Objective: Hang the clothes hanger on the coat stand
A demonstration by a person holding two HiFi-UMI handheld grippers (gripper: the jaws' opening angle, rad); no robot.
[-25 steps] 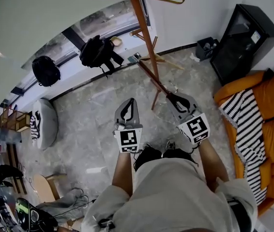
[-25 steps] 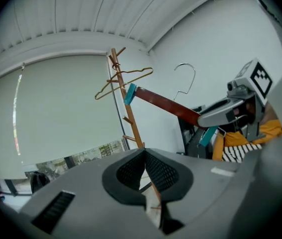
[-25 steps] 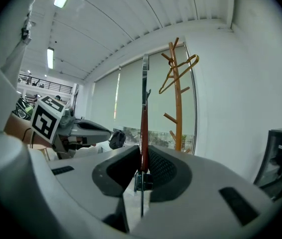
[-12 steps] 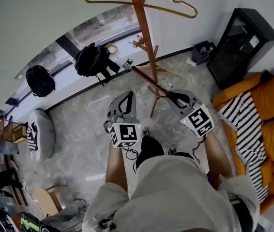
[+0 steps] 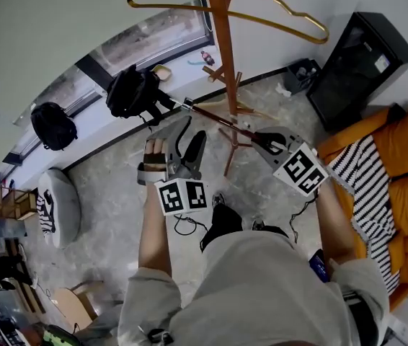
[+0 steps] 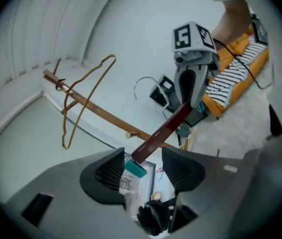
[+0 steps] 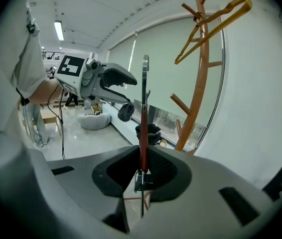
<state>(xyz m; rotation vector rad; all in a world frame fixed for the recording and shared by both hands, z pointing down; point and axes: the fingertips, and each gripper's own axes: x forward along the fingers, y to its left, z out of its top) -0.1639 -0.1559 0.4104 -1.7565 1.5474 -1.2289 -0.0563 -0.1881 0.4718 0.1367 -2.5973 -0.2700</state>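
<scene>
Step in hand, as judged: carriage of the slim dark red-brown lacquered bar hanger [image 7: 143, 128] toward the orange-brown wooden coat stand [image 5: 223, 56]. Not yet hung.

Held in the right gripper [image 7: 142, 167], jaws closed on the bar near 1 end. Stands upright from the pads in the right gripper view and ends in a bright metal strip [image 7: 145, 68]. Slants up and to the left from that gripper in the head view, in the air, crossing the stand's lower part. Judged nearer than the stand and not touching it.

Left gripper [image 6: 142, 167]: jaws apart, just been opening. Far end of the bar, with a small teal clip [image 6: 135, 169], seen in the gap just beside 1 pad and pressed by neither.

Next move, as judged: calls for a lift well up to a free peg, carried by the right gripper alone, with the hanging end turned toward the peg. Hook not made out for certain in any view.

Materials:
- **Bar:** glossy, narrow and rigid; likely to pivot in a 1-point grip.
- **Pads:** dark and ribbed.
- **Stand:** smooth round pole with short pegs angled upward.
- **Thin golden metal hanger [image 5: 225, 9]:** already hooked at the top of the stand, 1 only.
</scene>
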